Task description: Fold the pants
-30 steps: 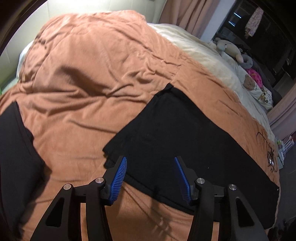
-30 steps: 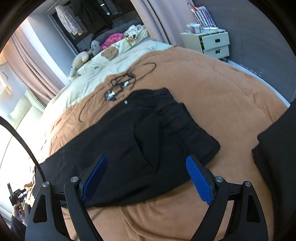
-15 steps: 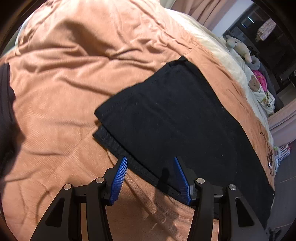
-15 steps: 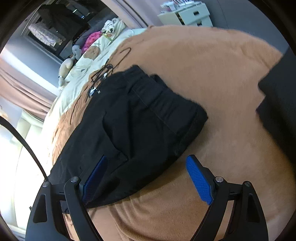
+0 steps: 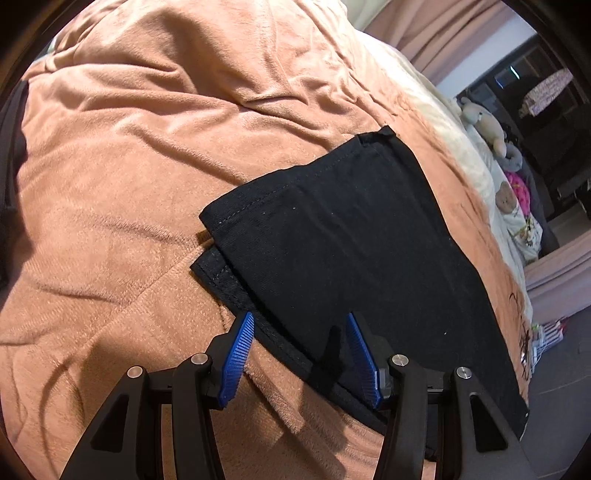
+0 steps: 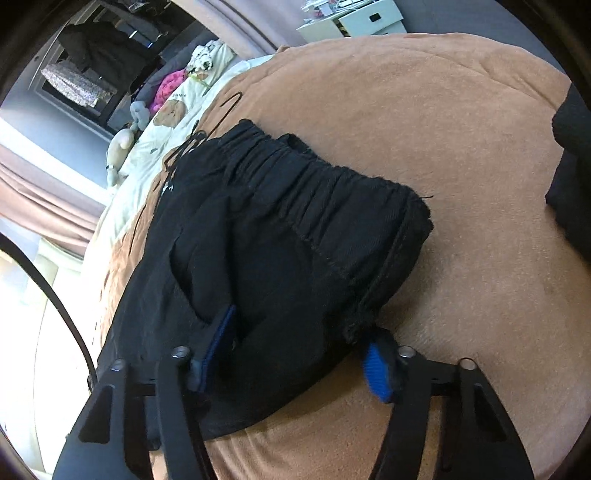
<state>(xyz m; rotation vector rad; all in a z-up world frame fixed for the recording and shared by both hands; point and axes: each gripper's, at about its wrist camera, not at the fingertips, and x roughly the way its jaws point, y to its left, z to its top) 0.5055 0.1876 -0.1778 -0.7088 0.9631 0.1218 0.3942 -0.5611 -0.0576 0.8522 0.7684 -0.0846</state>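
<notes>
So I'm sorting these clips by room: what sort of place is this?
Most likely a bedroom: a bed under a brown blanket, soft toys at its far side, and a white drawer unit beside it.

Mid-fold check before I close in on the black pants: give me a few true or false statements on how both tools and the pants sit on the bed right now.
1. The pants lie on an orange-brown blanket. True.
2. The left tool is clamped shut on the hem. False: its jaws stand apart, straddling the hem edge.
3. The right tool is at the waistband end, with black fabric between its jaws. True; its jaws have just been closing.
4. The pants are lifted clear of the bed. False: they lie flat on the blanket.
5. A white drawer unit stands beyond the bed. True.
</notes>
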